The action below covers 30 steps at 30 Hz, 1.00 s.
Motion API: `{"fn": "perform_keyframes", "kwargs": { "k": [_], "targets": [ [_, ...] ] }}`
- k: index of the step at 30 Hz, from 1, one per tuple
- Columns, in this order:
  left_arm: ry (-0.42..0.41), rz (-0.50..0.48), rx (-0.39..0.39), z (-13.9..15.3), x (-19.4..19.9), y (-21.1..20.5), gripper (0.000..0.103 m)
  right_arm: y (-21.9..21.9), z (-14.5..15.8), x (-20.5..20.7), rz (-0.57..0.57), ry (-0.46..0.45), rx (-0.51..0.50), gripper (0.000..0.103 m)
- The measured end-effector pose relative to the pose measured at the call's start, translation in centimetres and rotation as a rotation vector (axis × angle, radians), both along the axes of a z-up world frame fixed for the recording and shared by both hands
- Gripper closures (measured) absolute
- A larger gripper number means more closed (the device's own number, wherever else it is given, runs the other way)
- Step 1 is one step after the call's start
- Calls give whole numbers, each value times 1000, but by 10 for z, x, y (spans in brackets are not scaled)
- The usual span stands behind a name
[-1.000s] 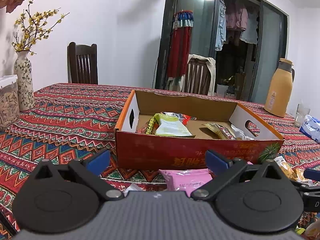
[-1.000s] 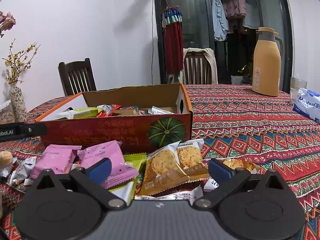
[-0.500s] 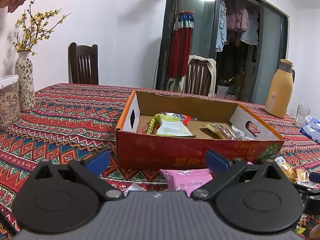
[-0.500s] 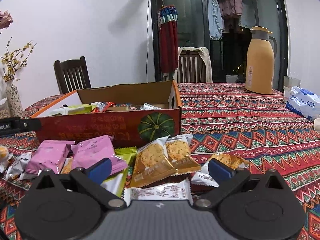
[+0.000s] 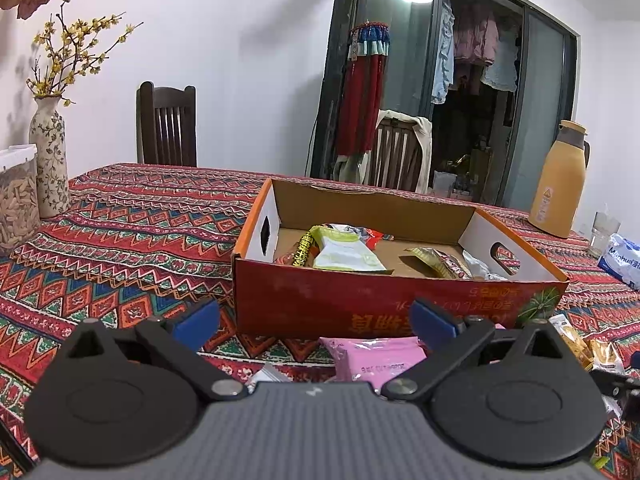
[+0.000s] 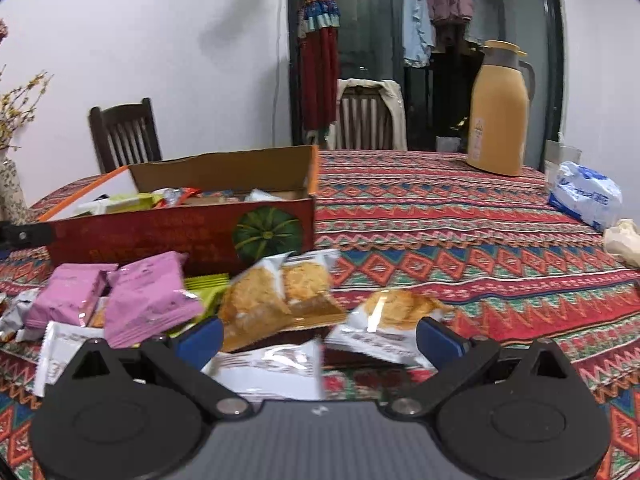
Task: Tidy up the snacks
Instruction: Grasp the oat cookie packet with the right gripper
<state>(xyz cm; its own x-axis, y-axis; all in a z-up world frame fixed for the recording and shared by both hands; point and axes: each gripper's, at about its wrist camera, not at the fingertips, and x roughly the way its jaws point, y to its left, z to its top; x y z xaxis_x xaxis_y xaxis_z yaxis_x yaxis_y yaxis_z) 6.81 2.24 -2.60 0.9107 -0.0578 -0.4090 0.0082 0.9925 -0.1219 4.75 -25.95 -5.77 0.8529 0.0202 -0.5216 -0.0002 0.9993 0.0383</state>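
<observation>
An open red cardboard box [image 5: 288, 304] [image 6: 160, 236] holds a pale green packet [image 5: 346, 254] and a few other wrappers. Loose snacks lie on the cloth in front of it: pink packets [image 6: 148, 300] [image 5: 378, 358], orange cracker packets [image 6: 256, 304] and white-edged packets [image 6: 392, 320]. My left gripper [image 5: 314, 322] hovers open before the box's near wall, the pink packet just beyond its fingers. My right gripper [image 6: 320, 334] is open over the pile, a white wrapper [image 6: 272, 372] and cracker packets lying between its blue fingertips [image 6: 202, 336].
The table wears a red patterned cloth [image 6: 440, 220]. A tan thermos [image 6: 498, 108] [image 5: 558, 180], a glass and a blue-white tissue pack [image 6: 586, 196] stand at the right. A flower vase [image 5: 48, 160] and a food jar [image 5: 16, 196] are at the left. Chairs stand behind.
The right gripper has drawn back and shifted right along the pile, bringing more white wrappers under its fingers; its view is blurred now. The left gripper has barely moved.
</observation>
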Motion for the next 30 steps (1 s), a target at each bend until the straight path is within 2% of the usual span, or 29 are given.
{"fn": "perform_keyframes", "kwargs": {
  "k": [2,4,7,11,15,18,21,25,30],
  "targets": [
    [1,0,-2,0,0,0,0,-8,1,2,-19,7,-7,7],
    [-2,0,-5,0,0,0,0,-15,1,6,-38,18,-15,22],
    [-4,0,-10,-1,-1,1,0,-27,1,14,-66,35,-13,28],
    [1,-4,-19,-1,1,2,0,-41,3,28,-103,51,48,28],
    [9,-2,-31,-2,3,4,0,-43,-3,44,-133,87,53,41],
    [9,-5,-34,-2,3,4,0,-38,-11,49,-145,121,11,51],
    [12,-9,-37,-2,3,4,0,-32,-17,43,-140,105,-33,52],
    [14,-11,-40,-2,3,4,0,-32,-18,37,-134,85,-23,58],
    [14,-10,-38,-3,4,4,0,-28,-7,26,-118,21,2,59]
  ]
}}
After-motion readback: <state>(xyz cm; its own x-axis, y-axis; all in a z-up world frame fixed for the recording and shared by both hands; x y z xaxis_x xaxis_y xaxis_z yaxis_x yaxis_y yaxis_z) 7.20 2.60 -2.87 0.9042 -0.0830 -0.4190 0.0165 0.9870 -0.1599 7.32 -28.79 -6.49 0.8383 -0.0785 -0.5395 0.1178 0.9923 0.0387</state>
